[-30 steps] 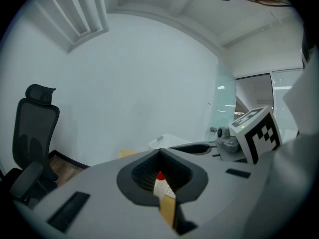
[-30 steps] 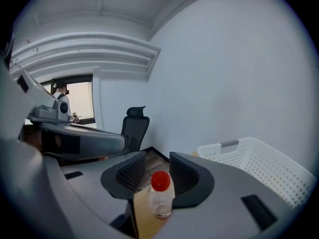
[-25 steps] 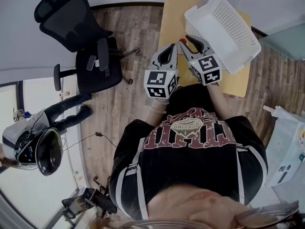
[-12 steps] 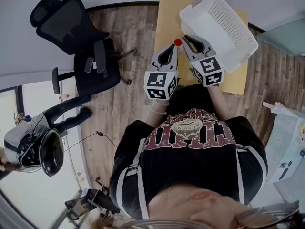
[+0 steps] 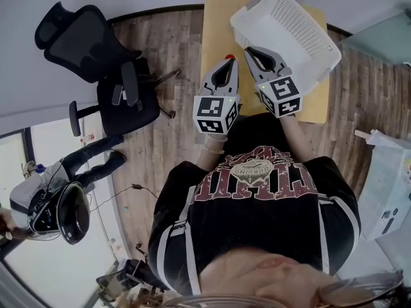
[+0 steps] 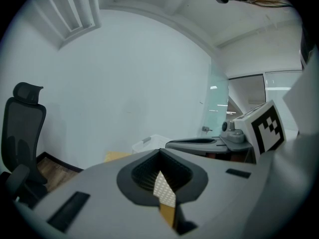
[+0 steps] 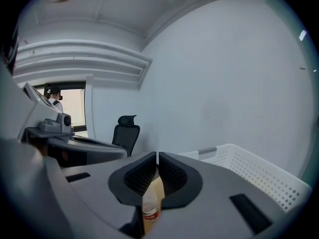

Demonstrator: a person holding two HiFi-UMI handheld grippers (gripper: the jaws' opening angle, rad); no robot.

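Observation:
A small clear bottle with a red cap (image 5: 229, 58) stands on the yellow table (image 5: 215, 24), just off the tip of my left gripper (image 5: 232, 63). My right gripper (image 5: 246, 49) hovers beside it, next to the white mesh basket (image 5: 302, 31). In the left gripper view the jaws (image 6: 159, 152) meet, with only basket mesh and table showing below them. The right gripper's jaws (image 7: 156, 154) stand with only a thin slit between them, nothing in it. The bottle (image 7: 149, 210) shows beneath them, its cap hidden.
The basket (image 7: 259, 176) lies on the table's right half, against a white wall. A black office chair (image 5: 96, 50) stands on the wooden floor to the left. Another person (image 5: 58, 204) is at the lower left by a window.
The right gripper's jaws have closed from open and now hide the bottle's cap. The red cap has dropped out of the left gripper view. Both grippers shifted slightly over the table.

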